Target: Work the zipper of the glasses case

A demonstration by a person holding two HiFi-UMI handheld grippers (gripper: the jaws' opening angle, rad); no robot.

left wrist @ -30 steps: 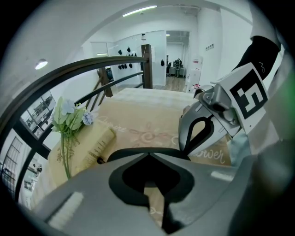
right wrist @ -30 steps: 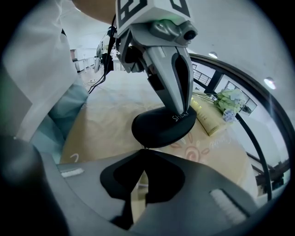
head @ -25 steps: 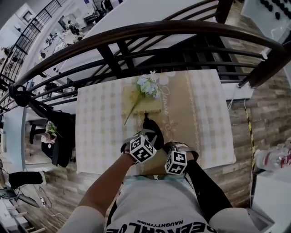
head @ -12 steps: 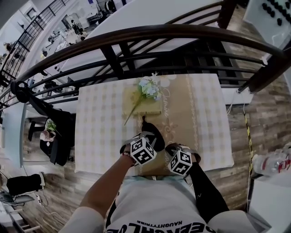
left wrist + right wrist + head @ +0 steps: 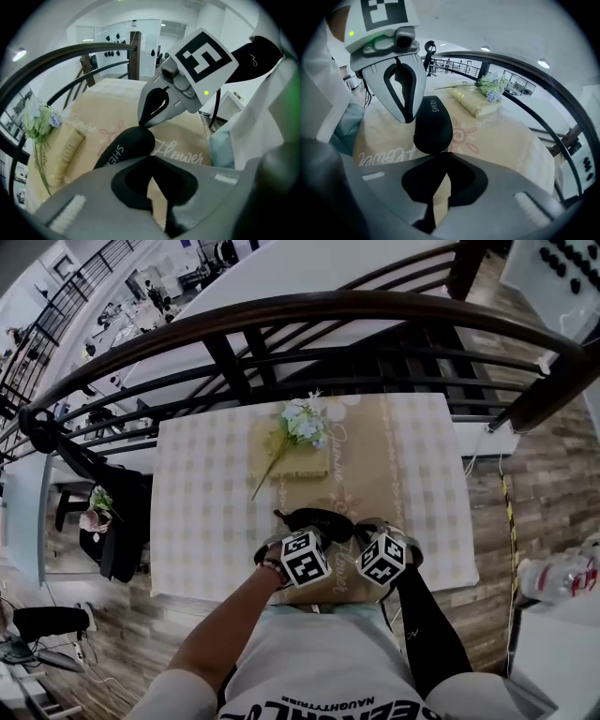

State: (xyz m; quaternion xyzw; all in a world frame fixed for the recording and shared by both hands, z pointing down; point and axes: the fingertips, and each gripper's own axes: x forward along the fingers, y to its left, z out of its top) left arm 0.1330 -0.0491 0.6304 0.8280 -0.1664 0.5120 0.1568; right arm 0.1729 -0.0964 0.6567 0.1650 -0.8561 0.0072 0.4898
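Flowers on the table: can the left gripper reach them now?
Probably, once it lets go: the left gripper is shut on the glasses case; only tablecloth lies between that and the flowers.

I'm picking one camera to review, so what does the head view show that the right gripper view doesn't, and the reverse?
Only the head view: the wood floor, the plastic bottles at its right edge, and the table's full outline. Only the right gripper view: the right hand-held gripper's jaws, together at the near end of the glasses case, and the case's white lettering. Both: the case, the left hand-held gripper, the flowers and the dark railing.
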